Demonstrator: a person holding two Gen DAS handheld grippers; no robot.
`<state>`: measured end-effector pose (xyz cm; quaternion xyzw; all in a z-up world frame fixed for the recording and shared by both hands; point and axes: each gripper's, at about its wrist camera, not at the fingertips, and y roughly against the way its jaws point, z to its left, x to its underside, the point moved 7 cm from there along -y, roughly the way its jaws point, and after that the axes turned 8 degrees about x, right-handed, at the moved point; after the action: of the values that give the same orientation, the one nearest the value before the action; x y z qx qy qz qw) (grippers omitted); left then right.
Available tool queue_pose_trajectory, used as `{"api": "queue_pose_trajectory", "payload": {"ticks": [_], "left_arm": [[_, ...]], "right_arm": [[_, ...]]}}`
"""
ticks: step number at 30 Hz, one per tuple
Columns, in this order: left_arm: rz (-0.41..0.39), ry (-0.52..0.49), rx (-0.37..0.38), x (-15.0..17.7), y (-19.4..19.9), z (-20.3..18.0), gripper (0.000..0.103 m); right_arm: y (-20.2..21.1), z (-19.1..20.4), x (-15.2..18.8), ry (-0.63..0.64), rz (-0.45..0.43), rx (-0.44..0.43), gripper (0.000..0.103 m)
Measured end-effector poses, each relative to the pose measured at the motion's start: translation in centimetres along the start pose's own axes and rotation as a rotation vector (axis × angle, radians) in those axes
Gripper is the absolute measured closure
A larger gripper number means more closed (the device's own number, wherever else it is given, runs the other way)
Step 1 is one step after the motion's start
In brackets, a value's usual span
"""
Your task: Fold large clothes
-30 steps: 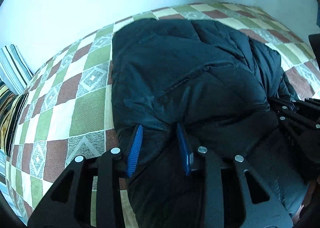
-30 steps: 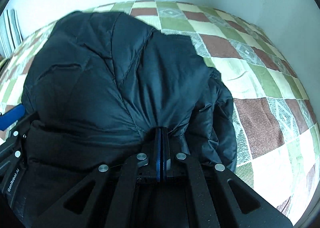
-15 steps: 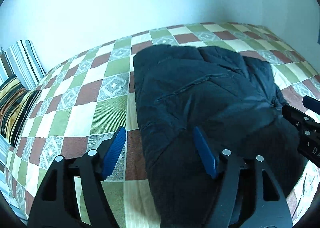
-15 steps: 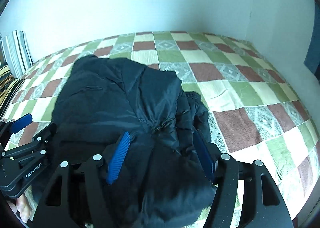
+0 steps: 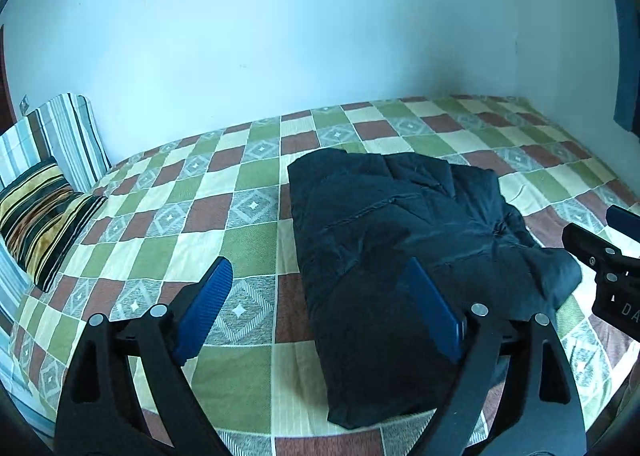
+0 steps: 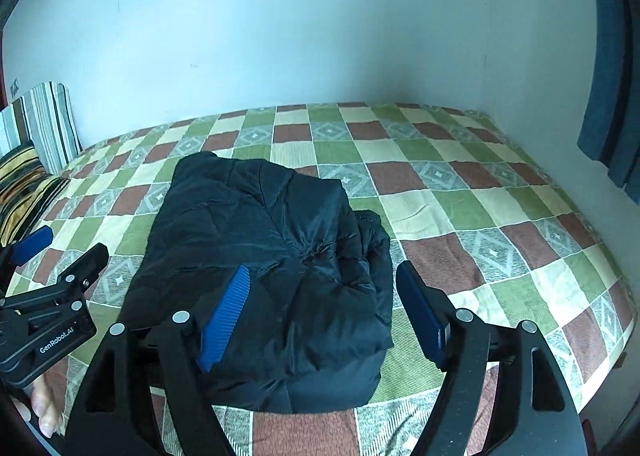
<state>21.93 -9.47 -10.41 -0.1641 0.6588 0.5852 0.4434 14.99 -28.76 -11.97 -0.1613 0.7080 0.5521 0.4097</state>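
A dark puffer jacket [image 5: 400, 224] lies folded into a thick bundle on the checkered bedspread [image 5: 248, 184]; it also shows in the right wrist view [image 6: 264, 256]. My left gripper [image 5: 320, 308] is open and empty, held above the bundle's near left edge. My right gripper [image 6: 324, 312] is open and empty, held above the bundle's near right part. Each gripper shows at the edge of the other's view, the right one [image 5: 608, 256] and the left one [image 6: 40, 256].
Two striped pillows [image 5: 44, 192] lie at the bed's left end against a pale wall [image 5: 280, 36]. A dark curtain [image 6: 612, 96] hangs at the right. The bed's near edge [image 6: 600, 368] curves below the grippers.
Both grippers let go of the jacket, opened wide and pulled back and up from it. The jacket now rests on the bed by itself.
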Motion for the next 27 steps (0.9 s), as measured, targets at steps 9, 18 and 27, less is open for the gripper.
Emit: {"api": "queue_pose_trajectory", "payload": {"ticks": [9, 18, 27], "left_arm": [[-0.043, 0.018, 0.027, 0.0, 3.5, -0.8, 0.011], [-0.047, 0.037, 0.033, 0.3, 4.7, -0.9, 0.01], [-0.052, 0.05, 0.028, 0.5, 5.4, -0.6, 0.01]], "right_arm": [[2.7, 0.4, 0.2, 0.008, -0.044, -0.016, 0.028], [3.7, 0.5, 0.5, 0.013, -0.055, -0.022, 0.028], [4.6, 0.9, 0.7, 0.022, -0.067, -0.029, 0.028]]}}
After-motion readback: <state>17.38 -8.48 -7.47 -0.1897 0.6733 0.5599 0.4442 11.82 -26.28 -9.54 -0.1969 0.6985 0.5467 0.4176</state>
